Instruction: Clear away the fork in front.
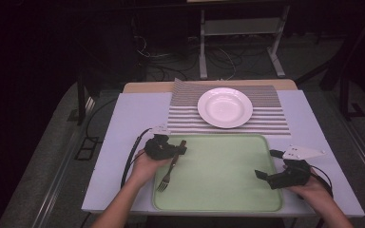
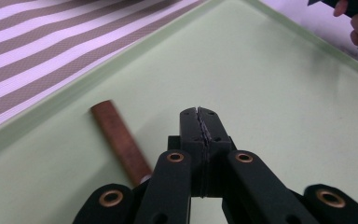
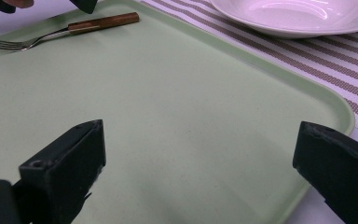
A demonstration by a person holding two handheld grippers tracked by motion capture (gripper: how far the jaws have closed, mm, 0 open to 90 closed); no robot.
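Observation:
A fork (image 1: 170, 168) with a brown wooden handle lies on the left side of a pale green tray (image 1: 218, 175), tines toward the person. My left gripper (image 1: 183, 150) hovers over the handle end, jaws pressed together with nothing between them. In the left gripper view the handle (image 2: 120, 140) lies just left of the shut left gripper (image 2: 199, 122) and runs under it. My right gripper (image 1: 267, 164) stands open over the tray's right edge. In the right gripper view the right gripper (image 3: 200, 130) spans bare tray (image 3: 168, 93), with the fork (image 3: 65, 29) far off.
A white plate (image 1: 225, 107) sits on a striped placemat (image 1: 271, 118) just beyond the tray. Both rest on a pale table top (image 1: 128, 128). Cables and a metal stand (image 1: 240, 28) lie on the floor behind the table.

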